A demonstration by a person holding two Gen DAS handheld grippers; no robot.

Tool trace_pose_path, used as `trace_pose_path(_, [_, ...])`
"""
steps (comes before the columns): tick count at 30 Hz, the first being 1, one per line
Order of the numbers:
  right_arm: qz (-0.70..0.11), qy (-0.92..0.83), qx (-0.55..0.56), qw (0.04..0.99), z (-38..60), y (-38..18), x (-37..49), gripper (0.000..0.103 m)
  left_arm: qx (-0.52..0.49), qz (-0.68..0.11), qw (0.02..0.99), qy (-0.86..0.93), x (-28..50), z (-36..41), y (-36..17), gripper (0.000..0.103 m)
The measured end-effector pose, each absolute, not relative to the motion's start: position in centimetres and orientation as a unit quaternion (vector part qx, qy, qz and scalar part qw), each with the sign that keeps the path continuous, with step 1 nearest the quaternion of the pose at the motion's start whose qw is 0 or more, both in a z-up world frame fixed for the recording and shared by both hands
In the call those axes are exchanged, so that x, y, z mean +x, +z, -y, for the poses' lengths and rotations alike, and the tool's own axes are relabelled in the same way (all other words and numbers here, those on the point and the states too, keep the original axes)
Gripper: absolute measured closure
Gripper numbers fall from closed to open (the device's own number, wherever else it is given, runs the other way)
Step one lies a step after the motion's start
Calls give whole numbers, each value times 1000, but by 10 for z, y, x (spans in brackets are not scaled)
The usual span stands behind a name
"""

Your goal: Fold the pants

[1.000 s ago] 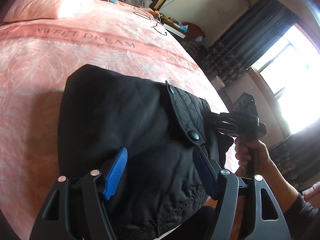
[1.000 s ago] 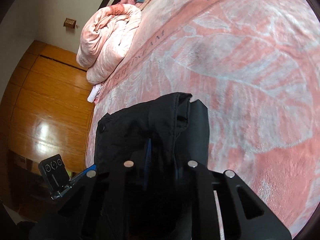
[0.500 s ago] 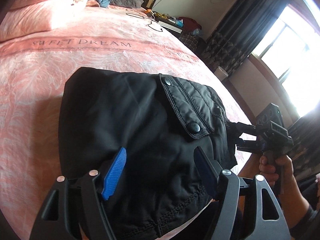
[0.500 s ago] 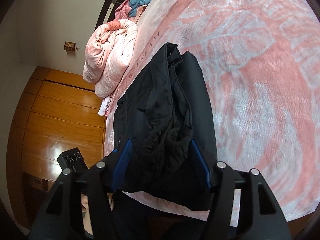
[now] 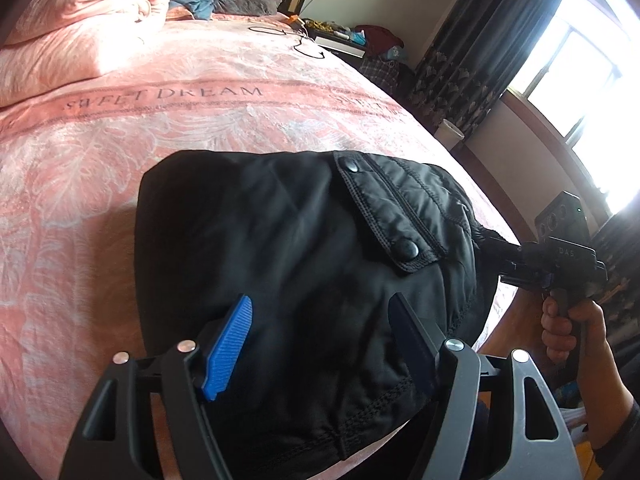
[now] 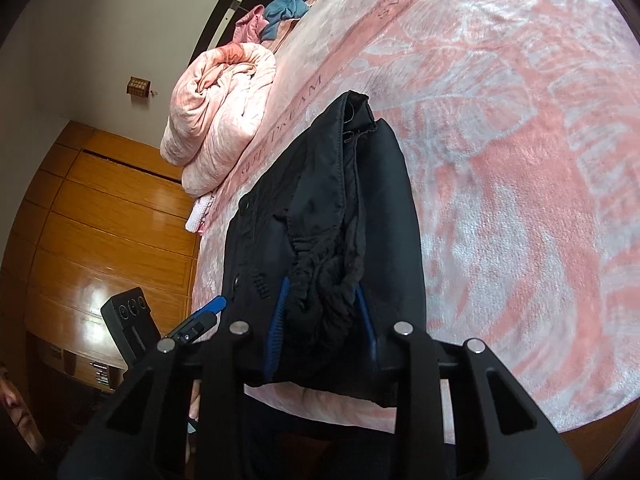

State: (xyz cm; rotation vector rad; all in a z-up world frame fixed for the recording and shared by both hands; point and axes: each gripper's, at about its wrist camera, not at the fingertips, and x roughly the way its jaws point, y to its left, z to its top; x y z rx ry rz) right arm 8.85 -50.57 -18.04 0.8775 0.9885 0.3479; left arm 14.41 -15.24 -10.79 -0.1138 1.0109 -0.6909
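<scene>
Black quilted pants (image 5: 304, 264) are lying compactly folded on pink bed (image 5: 120, 128); right tongs (image 6: 320, 320), closing, are pinching the gathered waistband at six o'clock; left tongs (image 5: 320, 344) are hovering wide.

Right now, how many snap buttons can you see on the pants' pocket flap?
2. One snap button sits at the flap's far corner, the other at its near corner, on the black pants. More may be hidden under folds.

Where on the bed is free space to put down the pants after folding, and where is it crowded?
Free: the wide pink bedspread between the black pants and the "SWEET DREAM" band, and the stretch right of the pants in the right wrist view. Crowded: the rolled duvet and clothes at the headboard, and the near edge under both tongs.
</scene>
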Motion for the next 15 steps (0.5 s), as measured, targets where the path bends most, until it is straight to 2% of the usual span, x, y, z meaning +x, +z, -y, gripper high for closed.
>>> trace_pose_path(11, [-477, 140, 413, 763, 510, -215, 86, 72, -34, -462, 829, -313, 149, 147, -107, 32])
trace_pose_path(14, [-493, 139, 402, 759, 508, -214, 87, 68, -49, -453, 839, -297, 152, 133, -105, 31])
trace_pose_path(15, [-493, 134, 393, 765, 509, -205, 87, 64, -54, -453, 842, -289, 154, 126, -106, 29])
